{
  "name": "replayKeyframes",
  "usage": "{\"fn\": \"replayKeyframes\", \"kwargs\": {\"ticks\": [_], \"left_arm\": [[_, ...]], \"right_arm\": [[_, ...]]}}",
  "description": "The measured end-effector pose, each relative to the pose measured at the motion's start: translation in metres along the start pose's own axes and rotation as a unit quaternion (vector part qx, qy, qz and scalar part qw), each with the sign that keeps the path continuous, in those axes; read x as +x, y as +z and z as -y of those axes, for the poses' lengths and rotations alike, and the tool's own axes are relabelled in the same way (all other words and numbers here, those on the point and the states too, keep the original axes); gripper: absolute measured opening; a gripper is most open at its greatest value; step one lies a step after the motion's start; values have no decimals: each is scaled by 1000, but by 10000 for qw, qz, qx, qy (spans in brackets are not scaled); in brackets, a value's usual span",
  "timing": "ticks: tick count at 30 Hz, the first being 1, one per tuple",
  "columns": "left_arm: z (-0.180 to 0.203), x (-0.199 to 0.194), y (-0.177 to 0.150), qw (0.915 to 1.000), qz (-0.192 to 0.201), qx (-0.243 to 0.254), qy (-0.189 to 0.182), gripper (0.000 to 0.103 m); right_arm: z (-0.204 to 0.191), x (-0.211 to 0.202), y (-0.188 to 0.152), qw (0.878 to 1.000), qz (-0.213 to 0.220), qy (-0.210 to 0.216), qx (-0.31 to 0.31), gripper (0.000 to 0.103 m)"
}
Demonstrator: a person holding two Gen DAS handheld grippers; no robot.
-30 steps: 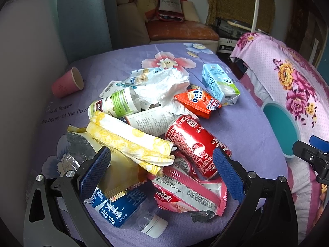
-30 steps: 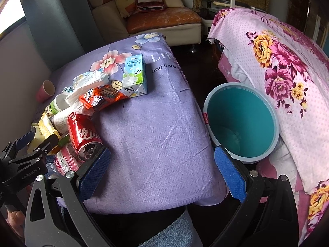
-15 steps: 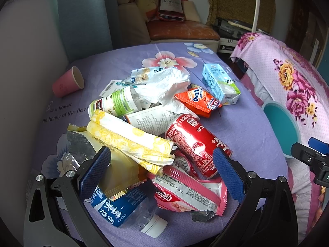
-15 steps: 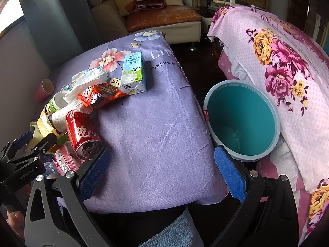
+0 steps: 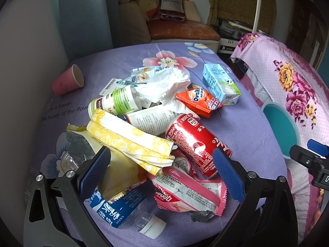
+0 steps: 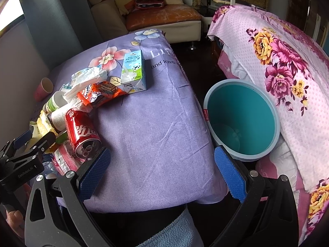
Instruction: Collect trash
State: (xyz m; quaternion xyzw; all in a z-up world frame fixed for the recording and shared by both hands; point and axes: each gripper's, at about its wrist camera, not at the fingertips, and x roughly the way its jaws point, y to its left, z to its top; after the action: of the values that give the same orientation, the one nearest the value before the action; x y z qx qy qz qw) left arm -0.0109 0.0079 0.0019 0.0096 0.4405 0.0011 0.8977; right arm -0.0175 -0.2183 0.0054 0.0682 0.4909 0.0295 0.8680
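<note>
A pile of trash lies on the purple table (image 5: 242,127): a red can (image 5: 193,144), a pink wafer wrapper (image 5: 189,193), a water bottle (image 5: 127,210), a yellow wrapper (image 5: 131,140), white tissue (image 5: 164,86), an orange packet (image 5: 199,100), a milk carton (image 5: 220,82) and a pink cup (image 5: 67,80). My left gripper (image 5: 160,175) is open over the near end of the pile, holding nothing. My right gripper (image 6: 160,173) is open and empty above the table's near right edge; the can (image 6: 82,131) lies beside its left finger. A teal bin (image 6: 242,119) stands off the table's right side.
A bed with a pink floral cover (image 6: 287,65) presses against the bin on the right. A sofa with cushions (image 6: 160,16) stands behind the table. A grey wall (image 5: 24,61) borders the table's left side. Bare purple cloth (image 6: 156,127) lies between pile and bin.
Both views have shifted only slightly. Both grippers stay open and nothing in the pile has moved.
</note>
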Motion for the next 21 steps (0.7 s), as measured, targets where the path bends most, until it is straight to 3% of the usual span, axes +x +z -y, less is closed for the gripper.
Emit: {"fn": "replayKeyframes", "kwargs": {"ticks": [15,21], "left_arm": [[-6,-24,2,9998,144,-123,-52,99],[-25,-31,1,9996,86,-260,-10,99]], "right_arm": [[-11,-15,3,9999,109,56,-85,97],[-25,-19,6,9995,107,134,-275,97]]}}
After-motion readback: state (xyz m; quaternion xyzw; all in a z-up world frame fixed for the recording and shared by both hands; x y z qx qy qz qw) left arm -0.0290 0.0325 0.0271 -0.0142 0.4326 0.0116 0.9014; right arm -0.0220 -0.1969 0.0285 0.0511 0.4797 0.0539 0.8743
